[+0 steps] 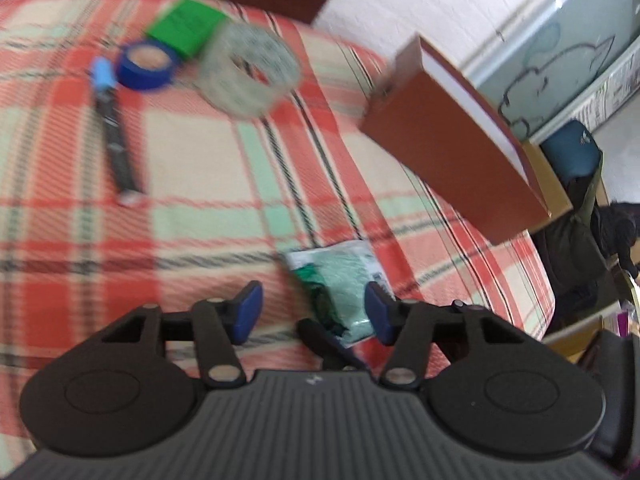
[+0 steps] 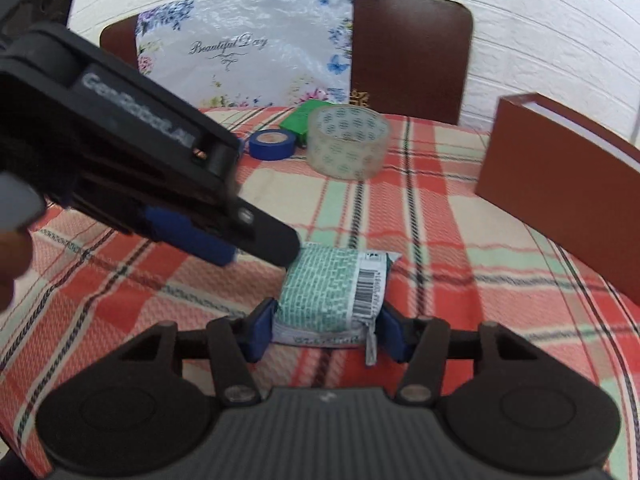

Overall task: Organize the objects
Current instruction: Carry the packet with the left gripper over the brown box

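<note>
Right tool (image 2: 326, 330) pads clamp the green packet (image 2: 334, 290) between them.

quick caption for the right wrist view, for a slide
Right gripper closed on a green-patterned packet on the plaid tablecloth, with the left gripper alongside it.

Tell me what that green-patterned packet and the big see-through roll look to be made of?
The packet looks like thin glossy plastic film: it is crinkled, has a crimped seam and a printed barcode. The big roll looks like clear plastic packing tape, shiny and see-through with a printed green pattern; what its core is made of is unclear.
</note>
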Demonstrator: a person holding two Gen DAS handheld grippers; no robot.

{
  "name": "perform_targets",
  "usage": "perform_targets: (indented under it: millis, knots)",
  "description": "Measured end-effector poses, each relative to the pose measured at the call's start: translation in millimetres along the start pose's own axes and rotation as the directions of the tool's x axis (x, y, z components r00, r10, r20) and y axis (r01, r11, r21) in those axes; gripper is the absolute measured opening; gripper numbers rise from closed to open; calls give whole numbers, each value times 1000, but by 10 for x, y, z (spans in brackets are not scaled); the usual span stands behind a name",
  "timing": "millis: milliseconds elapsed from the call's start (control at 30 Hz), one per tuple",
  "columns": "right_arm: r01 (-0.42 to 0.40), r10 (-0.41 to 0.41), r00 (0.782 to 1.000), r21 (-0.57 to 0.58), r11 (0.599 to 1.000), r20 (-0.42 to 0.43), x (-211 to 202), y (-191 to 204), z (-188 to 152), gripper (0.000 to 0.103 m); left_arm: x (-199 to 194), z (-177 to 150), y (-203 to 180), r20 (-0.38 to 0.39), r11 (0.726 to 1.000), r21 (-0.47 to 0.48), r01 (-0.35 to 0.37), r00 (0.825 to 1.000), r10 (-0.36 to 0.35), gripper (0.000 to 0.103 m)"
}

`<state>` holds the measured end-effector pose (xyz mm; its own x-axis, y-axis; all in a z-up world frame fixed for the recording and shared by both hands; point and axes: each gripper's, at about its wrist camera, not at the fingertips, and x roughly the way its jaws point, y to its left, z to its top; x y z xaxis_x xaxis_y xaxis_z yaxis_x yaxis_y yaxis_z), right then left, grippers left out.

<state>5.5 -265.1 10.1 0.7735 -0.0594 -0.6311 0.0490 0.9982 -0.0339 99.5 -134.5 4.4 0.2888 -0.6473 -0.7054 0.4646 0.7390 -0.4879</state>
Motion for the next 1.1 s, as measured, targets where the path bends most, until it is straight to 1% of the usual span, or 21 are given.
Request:
perform_targets:
  millis: [33,100,167,233,267,333,400,467,500,567,667,767,833,900,967,1033,1100]
  knots:
    - [-3,3,1000,8,1000,1,-17,-36,-18,57,85,-2,-43,-17,1000,1,-5,1000,5,60]
    - [-14,14,1000,26,1000,0,-38,-99,-40,62,182,8,-133,-10,1000,13,-13,1000,14,59]
    - [-25,25,1000,39,999,2,-48,-153,-69,62,246,45,-221,-25,1000,26,-13,1000,13,47]
    - [-36,36,999,48,998,8,-74,-194,-108,62,295,64,-284,-48,1000,23,6,999,-5,37]
    - [-45,45,999,54,997,9,-78,-219,-108,60,308,70,-322,-52,1000,28,5,999,-4,36]
    - [-33,31,999,72,997,23,-91,-276,-95,50,299,106,-451,-42,998,62,-2,999,4,34]
    - [-38,32,998,107,994,60,-130,-381,-80,50,253,175,-624,-13,994,113,0,1000,2,33]
    - [-19,4,991,115,993,130,-225,-452,-73,50,196,261,-826,30,985,172,10,999,-16,33]
    - [12,-29,984,101,995,174,-279,-467,-55,50,163,306,-937,55,978,206,17,998,-29,33]
    - [81,-100,959,82,993,264,-383,-505,-13,50,115,410,-1172,103,961,276,29,993,-59,33]
    - [184,-200,902,78,980,383,-506,-620,72,50,92,543,-1497,165,924,382,39,980,-109,33]
    - [265,-277,846,91,960,455,-558,-781,182,50,178,709,-1772,198,892,450,36,970,-138,33]
    - [302,-312,822,100,948,476,-545,-910,267,50,284,835,-1891,204,882,470,37,968,-149,33]
    - [319,-335,811,118,941,480,-509,-1063,364,50,420,974,-1994,204,878,476,44,966,-159,33]
    - [328,-354,807,138,934,473,-457,-1218,458,49,547,1094,-2063,200,879,475,51,966,-164,33]
    - [336,-368,807,153,929,462,-394,-1361,542,49,643,1160,-2104,197,877,477,54,966,-166,33]
    - [334,-372,814,166,928,446,-324,-1494,616,49,744,1232,-2128,195,876,479,54,966,-167,33]
